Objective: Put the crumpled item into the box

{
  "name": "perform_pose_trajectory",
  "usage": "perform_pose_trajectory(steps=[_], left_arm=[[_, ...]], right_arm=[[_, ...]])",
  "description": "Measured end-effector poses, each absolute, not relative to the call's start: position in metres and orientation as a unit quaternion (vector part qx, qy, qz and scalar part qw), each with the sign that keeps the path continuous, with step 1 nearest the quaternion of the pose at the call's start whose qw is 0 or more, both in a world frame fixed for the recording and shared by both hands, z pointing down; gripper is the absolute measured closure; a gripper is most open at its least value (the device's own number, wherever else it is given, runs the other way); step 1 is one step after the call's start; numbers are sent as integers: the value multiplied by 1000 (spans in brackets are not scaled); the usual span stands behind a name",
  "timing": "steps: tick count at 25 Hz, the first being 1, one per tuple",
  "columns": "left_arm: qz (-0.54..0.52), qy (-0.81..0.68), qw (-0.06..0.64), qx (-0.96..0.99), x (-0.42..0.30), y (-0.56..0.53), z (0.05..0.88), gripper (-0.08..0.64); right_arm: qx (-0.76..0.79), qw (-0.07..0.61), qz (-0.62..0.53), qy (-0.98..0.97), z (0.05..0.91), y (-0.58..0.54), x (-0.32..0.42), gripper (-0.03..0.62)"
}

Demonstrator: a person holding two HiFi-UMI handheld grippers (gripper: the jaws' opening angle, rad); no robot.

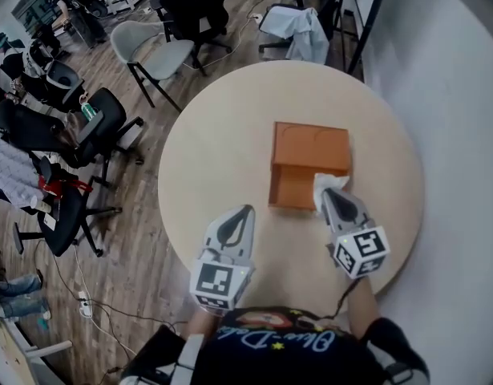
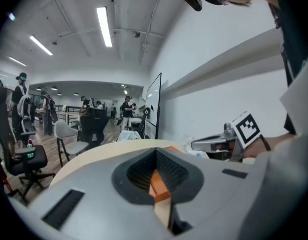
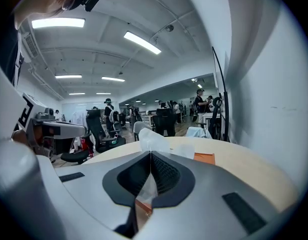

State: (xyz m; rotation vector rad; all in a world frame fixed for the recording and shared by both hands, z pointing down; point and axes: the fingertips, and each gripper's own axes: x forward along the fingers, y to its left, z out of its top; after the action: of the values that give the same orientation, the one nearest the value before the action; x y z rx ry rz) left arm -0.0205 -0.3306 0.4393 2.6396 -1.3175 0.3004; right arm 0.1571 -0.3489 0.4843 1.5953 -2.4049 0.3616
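Observation:
An orange box (image 1: 309, 164) lies open on the round beige table (image 1: 222, 151), its lid folded back. My right gripper (image 1: 333, 200) is shut on a crumpled white tissue (image 1: 325, 186), held over the box's near right corner. In the right gripper view the tissue (image 3: 152, 140) sticks up from between the shut jaws, with the box (image 3: 204, 157) beyond. My left gripper (image 1: 240, 215) hovers over the table left of the box, shut with nothing in it. The left gripper view shows the box (image 2: 159, 184) through its jaw gap and the right gripper (image 2: 199, 144) at the right.
Office chairs (image 1: 158, 50) and black chairs (image 1: 78, 135) stand on the wooden floor left of and behind the table. A white wall (image 1: 454, 95) runs close along the right. A whiteboard stand (image 1: 362, 14) rises behind the table.

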Motion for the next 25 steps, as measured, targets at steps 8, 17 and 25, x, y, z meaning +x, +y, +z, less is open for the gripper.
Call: perform_pose_trajectory(steps=[8,17,25], left_arm=[[93,-453,105,880,-26,-340,448,568],[90,-467,114,872,-37,-349,452,568],[84,-478,117,867,-53,-351,457,568]], right_arm=[[535,180,132,-815,524,-371,152,591],[497,249,146,-818,565,-384,137,591],[467,285,155,-822,592,-394,125,591]])
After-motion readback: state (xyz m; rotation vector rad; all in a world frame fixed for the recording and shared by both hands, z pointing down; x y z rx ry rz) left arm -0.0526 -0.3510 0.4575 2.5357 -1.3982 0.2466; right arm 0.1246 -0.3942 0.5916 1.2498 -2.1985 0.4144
